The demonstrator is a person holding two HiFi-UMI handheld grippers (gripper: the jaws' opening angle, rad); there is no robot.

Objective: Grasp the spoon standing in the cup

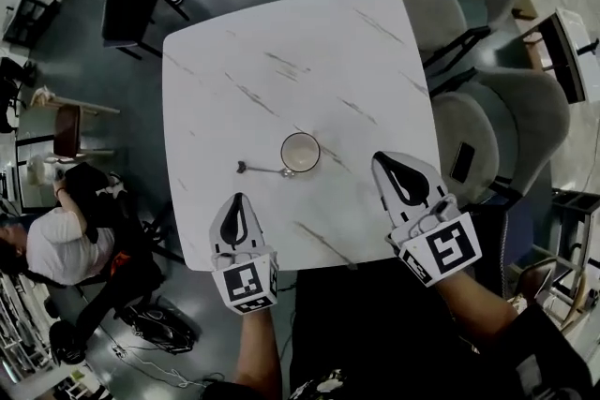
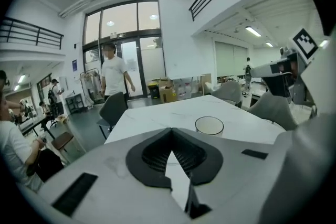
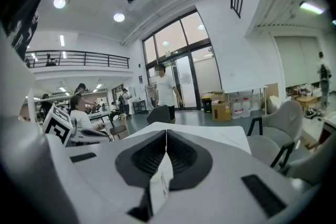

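Left claw (image 1: 238,204) and right claw (image 1: 392,171) hang over the near edge of the white marble-look counter (image 1: 281,42), both w/ jaws together, nothing in them. Prob just keeping clear of the round pale cup (image 1: 300,152) mid-counter. The thin grey metal spoon (image 1: 262,170) isn't standing in it tbh. It lies flat just left of the cup, bowl end by its base.
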